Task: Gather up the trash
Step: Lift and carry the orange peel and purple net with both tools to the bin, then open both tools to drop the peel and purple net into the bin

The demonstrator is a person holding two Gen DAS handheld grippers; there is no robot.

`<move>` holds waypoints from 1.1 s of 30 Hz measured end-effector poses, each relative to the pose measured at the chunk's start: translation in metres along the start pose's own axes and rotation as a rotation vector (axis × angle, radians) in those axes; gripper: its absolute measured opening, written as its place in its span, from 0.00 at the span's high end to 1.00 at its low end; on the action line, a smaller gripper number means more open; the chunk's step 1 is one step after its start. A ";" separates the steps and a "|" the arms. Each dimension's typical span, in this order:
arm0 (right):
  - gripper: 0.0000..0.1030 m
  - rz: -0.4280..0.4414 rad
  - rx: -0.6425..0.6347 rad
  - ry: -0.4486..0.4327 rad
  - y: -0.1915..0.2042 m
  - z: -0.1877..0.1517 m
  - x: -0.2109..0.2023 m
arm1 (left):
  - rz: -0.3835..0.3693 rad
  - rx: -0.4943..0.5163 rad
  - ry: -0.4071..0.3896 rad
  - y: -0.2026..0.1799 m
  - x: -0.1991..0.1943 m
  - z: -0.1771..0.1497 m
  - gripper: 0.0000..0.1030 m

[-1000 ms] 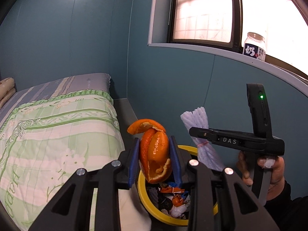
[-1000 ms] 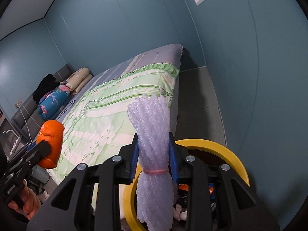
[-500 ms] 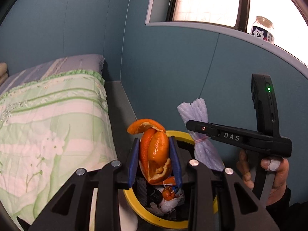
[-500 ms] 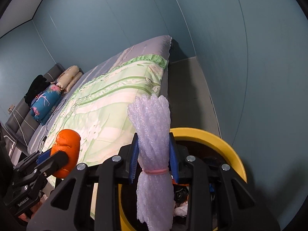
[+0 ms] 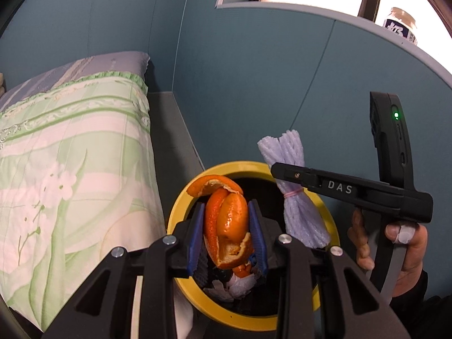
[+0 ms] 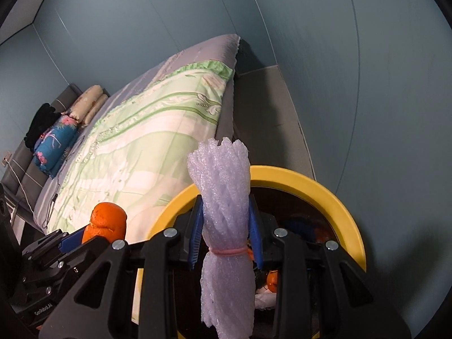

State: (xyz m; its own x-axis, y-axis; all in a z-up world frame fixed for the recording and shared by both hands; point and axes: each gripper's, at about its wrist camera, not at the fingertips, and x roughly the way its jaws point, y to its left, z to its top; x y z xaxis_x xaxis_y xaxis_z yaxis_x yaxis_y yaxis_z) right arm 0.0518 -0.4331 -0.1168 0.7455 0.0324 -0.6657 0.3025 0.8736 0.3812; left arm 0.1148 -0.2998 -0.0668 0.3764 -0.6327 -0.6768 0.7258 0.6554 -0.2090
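The left gripper [image 5: 228,233] clamps a curled, glossy orange peel [image 5: 227,227] upright over the round yellow-rimmed trash bin [image 5: 180,212]. Beside it, the right gripper [image 6: 226,233] pinches a lilac foam-net bundle [image 6: 224,226] — ridged, pink-banded, long axis running bin-interior to far wall.

orange peel [image 5: 226,226]: bright orange, paler inside
foam netting [image 6: 226,240]: pale lilac, pink band at the waist
bin rim [image 6: 339,197]: yellow
bedspread [image 5: 70,155]: pale green and white, floral print
walls [image 5: 254,84]: teal blue
pads [image 5: 195,240]: blue
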 end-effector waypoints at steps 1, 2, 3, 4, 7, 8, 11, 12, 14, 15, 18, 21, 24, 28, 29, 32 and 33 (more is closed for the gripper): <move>0.73 0.002 0.001 0.005 0.000 -0.001 0.002 | 0.001 -0.001 0.005 0.000 0.001 -0.001 0.71; 0.72 0.003 0.002 0.008 0.000 -0.001 0.003 | -0.001 0.001 0.010 -0.001 0.001 -0.002 0.71; 0.70 0.003 0.004 0.009 -0.001 -0.002 0.002 | -0.004 0.002 0.014 -0.001 0.003 -0.002 0.71; 0.70 0.002 0.007 0.012 -0.001 -0.003 0.003 | -0.004 0.001 0.017 -0.001 0.003 -0.002 0.71; 0.70 -0.008 0.016 0.011 -0.004 -0.002 0.002 | -0.005 0.002 0.027 -0.001 0.007 -0.002 0.71; 0.69 -0.010 0.020 0.011 -0.004 -0.002 0.001 | -0.007 -0.003 0.030 0.000 0.007 -0.002 0.71; 0.62 -0.019 0.036 0.014 -0.009 -0.001 0.001 | -0.013 -0.014 0.040 0.001 0.008 -0.002 0.65; 0.61 -0.025 0.039 0.013 -0.010 -0.001 0.002 | -0.010 -0.016 0.037 0.002 0.008 -0.003 0.60; 0.60 -0.033 0.052 0.011 -0.013 0.000 0.001 | -0.001 -0.020 0.026 0.004 0.005 -0.002 0.53; 0.60 -0.035 0.056 0.010 -0.015 0.000 0.000 | 0.000 -0.020 0.021 0.004 0.003 -0.002 0.53; 0.58 -0.050 0.070 0.001 -0.017 0.001 -0.003 | 0.003 -0.022 0.008 0.006 -0.003 0.000 0.53; 0.57 -0.055 0.072 -0.009 -0.018 0.000 -0.006 | 0.008 -0.027 -0.003 0.009 -0.007 0.002 0.53; 0.55 -0.054 0.070 -0.010 -0.017 -0.001 -0.008 | 0.008 -0.031 -0.009 0.008 -0.013 0.000 0.52; 0.53 -0.060 0.072 -0.013 -0.019 0.000 -0.008 | 0.014 -0.045 -0.023 0.013 -0.021 -0.003 0.52; 0.53 -0.062 0.072 -0.014 -0.019 0.000 -0.008 | 0.016 -0.048 -0.026 0.014 -0.022 -0.003 0.52; 0.52 -0.070 0.069 -0.026 -0.017 0.001 -0.012 | 0.021 -0.059 -0.040 0.020 -0.029 -0.003 0.52; 0.52 -0.072 0.068 -0.030 -0.016 0.002 -0.013 | 0.020 -0.062 -0.044 0.022 -0.031 -0.004 0.52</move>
State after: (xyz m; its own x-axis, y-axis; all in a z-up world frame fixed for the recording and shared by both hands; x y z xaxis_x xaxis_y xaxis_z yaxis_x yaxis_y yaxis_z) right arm 0.0381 -0.4482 -0.1129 0.7375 -0.0452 -0.6738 0.3948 0.8383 0.3760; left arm 0.1168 -0.2641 -0.0526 0.4166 -0.6355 -0.6501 0.6812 0.6917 -0.2397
